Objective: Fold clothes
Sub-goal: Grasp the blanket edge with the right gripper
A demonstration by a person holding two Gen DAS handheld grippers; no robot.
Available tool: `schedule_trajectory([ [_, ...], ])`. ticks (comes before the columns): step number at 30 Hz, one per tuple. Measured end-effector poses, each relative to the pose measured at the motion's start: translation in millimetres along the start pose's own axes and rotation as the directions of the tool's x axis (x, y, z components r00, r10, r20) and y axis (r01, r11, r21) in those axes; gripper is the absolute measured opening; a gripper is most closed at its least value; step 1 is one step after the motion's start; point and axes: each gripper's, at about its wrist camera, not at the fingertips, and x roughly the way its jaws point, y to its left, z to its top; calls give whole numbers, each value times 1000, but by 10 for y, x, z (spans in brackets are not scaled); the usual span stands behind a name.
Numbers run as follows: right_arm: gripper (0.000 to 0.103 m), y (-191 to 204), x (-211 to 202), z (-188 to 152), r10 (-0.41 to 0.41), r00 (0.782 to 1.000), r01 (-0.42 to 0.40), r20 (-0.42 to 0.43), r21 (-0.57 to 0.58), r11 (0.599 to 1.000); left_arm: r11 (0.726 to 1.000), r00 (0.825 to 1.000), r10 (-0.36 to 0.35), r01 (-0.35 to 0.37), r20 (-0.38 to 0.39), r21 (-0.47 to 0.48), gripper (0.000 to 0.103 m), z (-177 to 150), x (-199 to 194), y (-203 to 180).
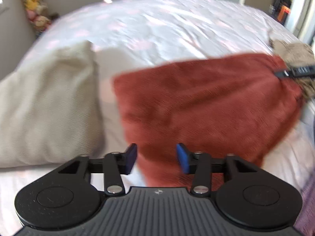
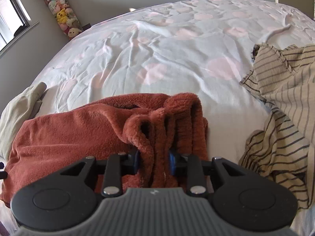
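Left gripper (image 1: 156, 158): jaws spread, nothing between them, held over the near edge of the rust-red fleece (image 1: 206, 102).
Beige garment (image 1: 47, 106): laid left of the fleece.
Bedsheet (image 1: 157, 29): wrinkled, pink-spotted.
Right gripper (image 1: 295, 72): partly seen at the fleece's far right corner.

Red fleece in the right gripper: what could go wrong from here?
1. The right gripper is shut on several bunched layers of the red fleece; a pull may drop some layers and spoil the fold.
2. The left gripper is open above the fleece's near edge, holding nothing, so that side may drag on the bedspread.
3. The striped shirt lies close on the right and could get swept along.
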Motion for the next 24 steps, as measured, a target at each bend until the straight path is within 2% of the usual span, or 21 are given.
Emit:
schedule_trajectory([
  [2, 32, -5, -20, -6, 5, 1000, -5, 1, 6, 1000, 1000, 997, 13, -11, -79, 25, 32, -44, 168, -57],
  [5, 34, -5, -60, -28, 6, 1000, -6, 4, 9, 1000, 999, 992, 23, -19, -122, 33, 33, -56, 257, -86],
  [7, 37, 10, -119, -39, -3, 1000, 3, 14, 8, 1000, 999, 993, 21, -18, -118, 31, 33, -51, 223, -78],
  [10, 57, 22, -311, -69, -31, 998, 31, 53, 9, 999, 1000, 998, 22, -23, -58, -14, 39, -51, 57, -17],
  [11, 68, 5, -388, -82, -30, 997, 29, 69, 11, 1000, 999, 999, 30, -31, -27, -36, 40, -52, -11, 1],
  [12, 75, -19, -459, -95, -24, 996, 23, 82, 16, 1000, 998, 999, 33, -33, 5, -52, 42, -43, -72, 5],
  [13, 77, -44, -501, -102, -13, 996, 11, 83, 23, 1000, 997, 999, 32, -29, 36, -65, 44, -30, -129, 1],
  [15, 89, -93, -540, -106, 15, 998, -18, 67, 43, 999, 996, 996, 28, -21, 88, -82, 44, 9, -214, -24],
  [18, 92, -96, -438, -96, 8, 1000, -8, 12, 19, 1000, 997, 993, 14, -5, 119, -75, 44, 110, -225, -125],
  [21, 92, -186, -244, -85, 12, 999, -10, -38, 31, 999, 998, 993, -10, 17, 116, -59, 44, 210, -166, -239],
  [24, 90, -365, -31, -87, 91, 991, -82, -97, 101, 992, 998, 995, -19, 24, 100, -53, 44, 239, -83, -307],
])
